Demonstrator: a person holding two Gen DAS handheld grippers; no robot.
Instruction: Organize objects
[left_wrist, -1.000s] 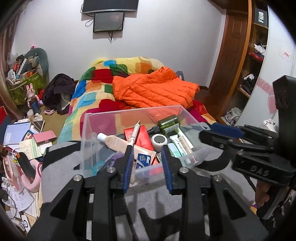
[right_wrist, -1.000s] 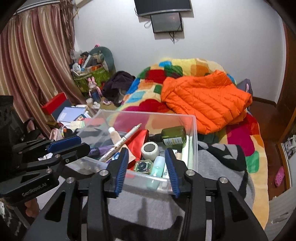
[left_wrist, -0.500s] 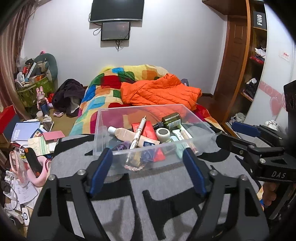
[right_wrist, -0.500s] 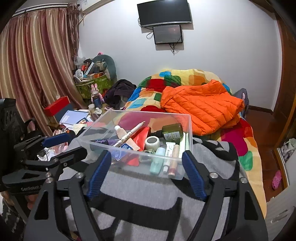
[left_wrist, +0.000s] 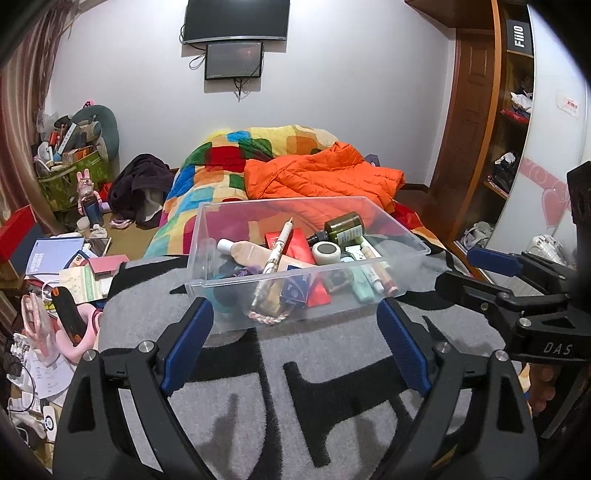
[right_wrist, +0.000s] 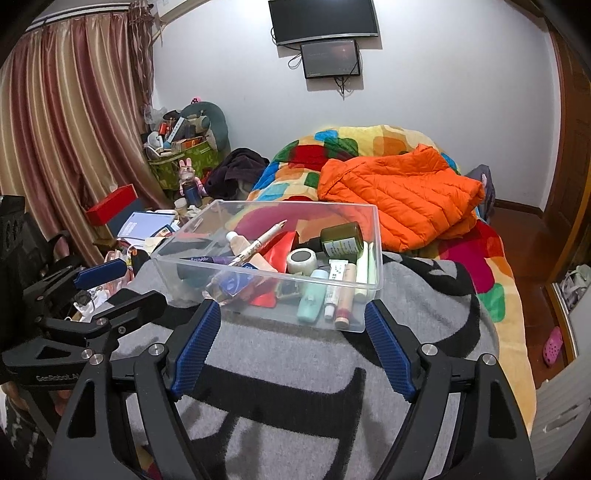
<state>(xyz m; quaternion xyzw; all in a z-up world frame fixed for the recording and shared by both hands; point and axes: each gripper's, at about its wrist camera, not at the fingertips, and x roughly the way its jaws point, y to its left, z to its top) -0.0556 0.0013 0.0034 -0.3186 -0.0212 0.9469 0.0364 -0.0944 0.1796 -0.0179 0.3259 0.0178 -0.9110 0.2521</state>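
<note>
Both tongs have backed off the clear bin (left_wrist: 306, 258) and spread wide since a second ago; left gripper (left_wrist: 295, 343) and right gripper (right_wrist: 291, 347) hold nothing. It sits on the gray blanket (left_wrist: 295, 387), long axis running left-right, pen (left_wrist: 277, 247) inside pointing toward the bed (left_wrist: 236, 162).

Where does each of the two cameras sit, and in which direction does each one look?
Left wrist: on the left gripper, facing the clear box and bed; its open fingers show, the right gripper at right.
Right wrist: on the right gripper, same direction; open fingers show, the left gripper at left.
Shared: box, orange jacket, grey blanket.
</note>
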